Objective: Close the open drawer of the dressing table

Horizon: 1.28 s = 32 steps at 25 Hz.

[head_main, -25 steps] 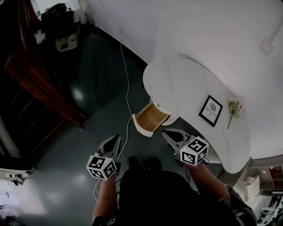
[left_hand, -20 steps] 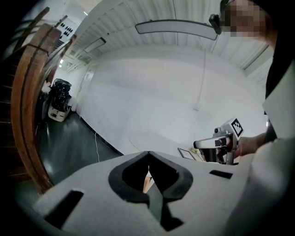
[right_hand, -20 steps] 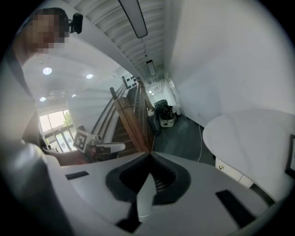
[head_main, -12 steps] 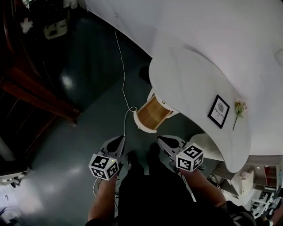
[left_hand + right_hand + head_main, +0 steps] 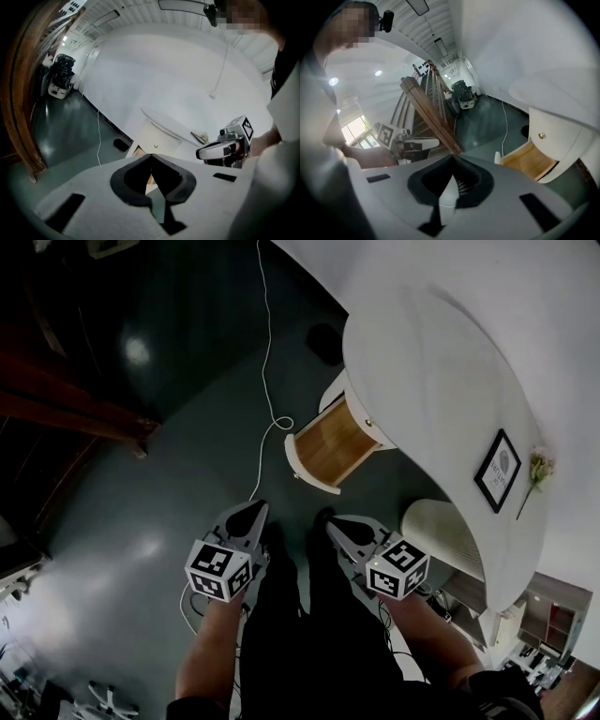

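Head view: the drawer (image 5: 330,448) stands pulled out from under the white worktop (image 5: 422,371), its wooden inside showing and its pale curved front facing the person. The left claw (image 5: 254,507) and the right claw (image 5: 332,524) hang low over the dark floor (image 5: 141,484), both short of the drawer front and touching nothing. A white cord (image 5: 265,381) runs down the floor and loops just beside the drawer's left corner. Left gripper view: the jaws meet at the tips with nothing between them, and a sliver of the drawer shows beyond them. Right gripper view: the jaws are likewise closed and empty, the drawer (image 5: 529,161) lies ahead to the right, and a brass knob (image 5: 541,136) sits on the shut front above it. Judgement: this is the approach, and the push is not yet begun. The closed tips should do as a blunt pusher. Best to set one claw on the middle of the front and press straight along the drawer's travel, since an off-centre push on a curved face may slip or skew it. Keep clear of the cord.
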Each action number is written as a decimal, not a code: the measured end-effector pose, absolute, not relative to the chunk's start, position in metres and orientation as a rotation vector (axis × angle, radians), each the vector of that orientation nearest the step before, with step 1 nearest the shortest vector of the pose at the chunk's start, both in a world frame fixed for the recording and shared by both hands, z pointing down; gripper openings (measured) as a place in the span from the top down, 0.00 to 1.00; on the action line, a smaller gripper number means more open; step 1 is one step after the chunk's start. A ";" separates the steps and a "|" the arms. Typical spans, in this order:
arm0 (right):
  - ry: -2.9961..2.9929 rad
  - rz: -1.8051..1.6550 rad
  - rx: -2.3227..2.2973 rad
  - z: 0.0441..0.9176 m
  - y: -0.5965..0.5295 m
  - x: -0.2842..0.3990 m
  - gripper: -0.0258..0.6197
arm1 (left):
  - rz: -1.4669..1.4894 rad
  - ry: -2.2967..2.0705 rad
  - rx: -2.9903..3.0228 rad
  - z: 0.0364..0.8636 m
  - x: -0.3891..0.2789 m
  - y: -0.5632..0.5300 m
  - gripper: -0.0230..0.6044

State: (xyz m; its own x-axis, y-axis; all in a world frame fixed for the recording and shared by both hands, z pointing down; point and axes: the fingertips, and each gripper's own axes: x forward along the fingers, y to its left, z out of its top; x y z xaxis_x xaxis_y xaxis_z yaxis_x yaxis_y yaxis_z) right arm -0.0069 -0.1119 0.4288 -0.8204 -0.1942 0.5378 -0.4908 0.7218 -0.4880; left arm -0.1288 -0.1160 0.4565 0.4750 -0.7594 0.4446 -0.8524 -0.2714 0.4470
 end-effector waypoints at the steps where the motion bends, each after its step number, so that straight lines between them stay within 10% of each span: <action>1: -2.457 0.894 0.518 0.444 -0.112 -0.007 0.95 | 0.193 -1.324 2.071 0.471 -0.128 -0.118 0.95; 32: -2.392 1.033 0.522 0.721 -0.140 0.022 0.95 | 0.470 -1.098 2.049 0.801 -0.047 -0.171 0.86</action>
